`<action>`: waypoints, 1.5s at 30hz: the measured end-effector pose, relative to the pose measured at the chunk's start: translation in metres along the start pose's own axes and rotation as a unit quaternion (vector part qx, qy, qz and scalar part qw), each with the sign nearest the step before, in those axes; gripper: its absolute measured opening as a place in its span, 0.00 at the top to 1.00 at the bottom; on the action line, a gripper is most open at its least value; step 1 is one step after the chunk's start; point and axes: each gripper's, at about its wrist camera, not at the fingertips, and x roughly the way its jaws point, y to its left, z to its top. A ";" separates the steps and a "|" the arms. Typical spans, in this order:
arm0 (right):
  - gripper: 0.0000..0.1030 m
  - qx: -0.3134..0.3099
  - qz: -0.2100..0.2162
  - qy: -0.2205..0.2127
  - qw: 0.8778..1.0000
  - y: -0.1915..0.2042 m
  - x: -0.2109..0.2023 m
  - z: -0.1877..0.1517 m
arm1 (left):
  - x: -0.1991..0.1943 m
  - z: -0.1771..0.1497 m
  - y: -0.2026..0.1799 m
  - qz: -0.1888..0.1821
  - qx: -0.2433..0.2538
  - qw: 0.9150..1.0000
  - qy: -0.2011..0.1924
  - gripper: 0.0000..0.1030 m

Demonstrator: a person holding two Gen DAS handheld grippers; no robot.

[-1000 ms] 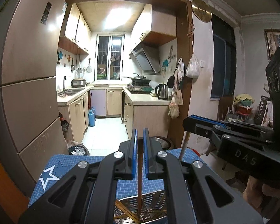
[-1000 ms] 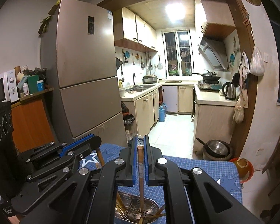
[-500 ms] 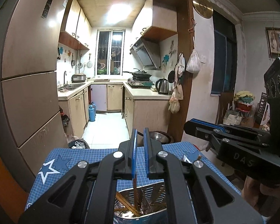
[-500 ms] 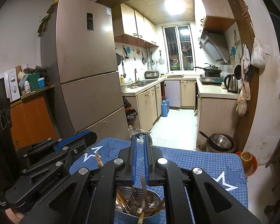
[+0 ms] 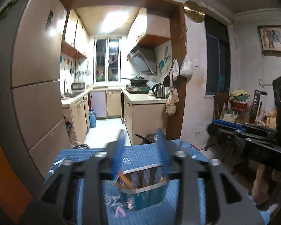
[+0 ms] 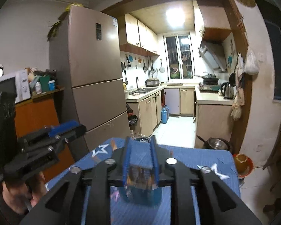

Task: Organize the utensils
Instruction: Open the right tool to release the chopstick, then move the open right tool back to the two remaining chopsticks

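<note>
A shiny metal utensil holder [image 5: 140, 185] stands on the blue grid mat [image 5: 138, 155]; it also shows in the right wrist view [image 6: 140, 181]. Several wooden chopsticks stand inside it, blurred. My left gripper [image 5: 140, 140] is open and empty above the holder, fingers spread to either side. My right gripper [image 6: 140, 144] is open and empty above the same holder. Each gripper shows in the other's view: the right one [image 5: 243, 136] at the right, the left one [image 6: 46, 140] at the left. Both views are motion-blurred.
The mat covers a small table [image 6: 215, 159] with white stars. A tall fridge [image 6: 95, 75] stands to the left, an orange cabinet [image 6: 33, 116] with a microwave beside it. A metal pot [image 6: 215, 143] and an orange bowl [image 6: 241, 163] lie beyond the table's far edge.
Both grippers were shut on a chopstick a second ago, lowered it into the holder, and have now opened and lifted away. The chopsticks stay in the holder.
</note>
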 end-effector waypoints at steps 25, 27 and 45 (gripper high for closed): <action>0.82 0.059 -0.118 0.134 0.982 0.083 -0.152 -0.336 | -0.114 -0.275 -0.020 -0.033 -0.009 0.978 0.207 0.48; 0.82 0.057 -0.121 0.131 0.982 0.083 -0.147 -0.334 | -0.114 -0.278 -0.021 -0.032 -0.010 0.978 0.208 0.48; 0.82 0.016 -0.156 0.117 0.981 0.097 -0.141 -0.336 | -0.115 -0.299 -0.043 -0.068 0.009 0.974 0.216 0.66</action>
